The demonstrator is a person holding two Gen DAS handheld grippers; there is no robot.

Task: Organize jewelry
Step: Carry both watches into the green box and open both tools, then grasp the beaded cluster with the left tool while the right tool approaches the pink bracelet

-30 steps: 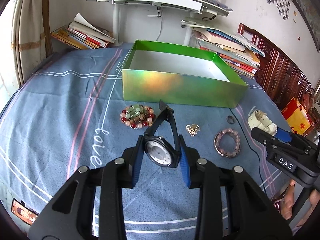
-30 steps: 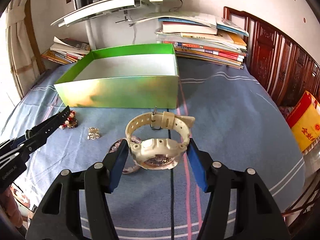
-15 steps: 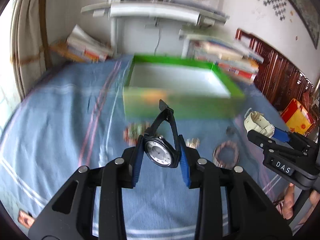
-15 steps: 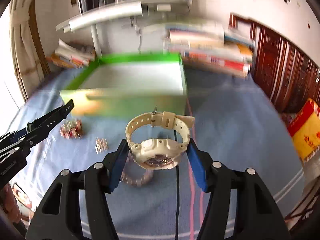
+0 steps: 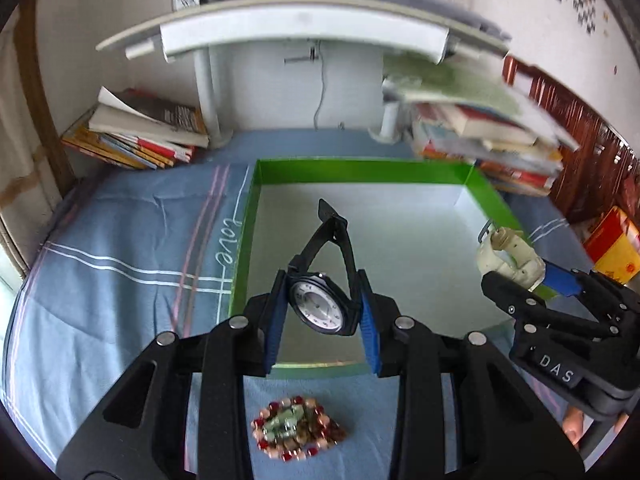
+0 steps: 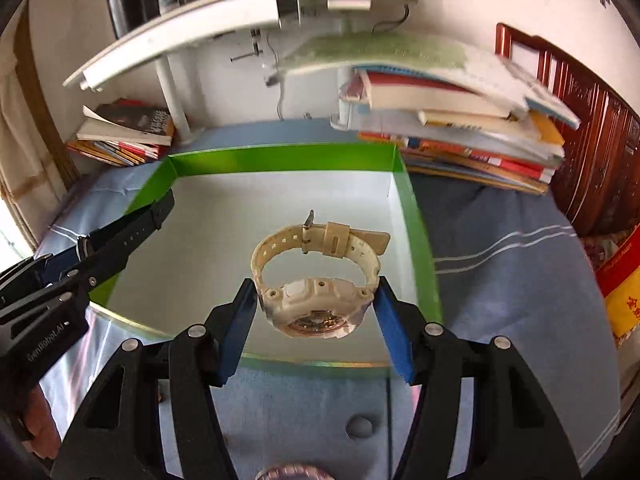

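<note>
My left gripper [image 5: 322, 312] is shut on a black watch [image 5: 320, 308] with a white dial and holds it above the near left part of the open green box [image 5: 360, 170]. My right gripper [image 6: 316, 308] is shut on a cream watch [image 6: 316, 300] and holds it above the near right part of the green box [image 6: 280, 158]. The cream watch [image 5: 510, 256] and the right gripper also show at the right of the left wrist view. The black watch strap [image 6: 132, 228] shows at the left of the right wrist view. The box's white floor is bare.
A red and green bead bracelet [image 5: 298, 428] lies on the blue bedspread [image 5: 120, 240] in front of the box. A pink bead bracelet [image 6: 294, 472] and a small dark ring [image 6: 360, 426] lie near me. Book stacks [image 6: 460, 132] and a white overbed table [image 5: 304, 28] stand behind.
Both grippers have risen and moved forward from above the bedspread to over the green box, each still holding its watch. The bracelets now lie below and behind the fingers.
</note>
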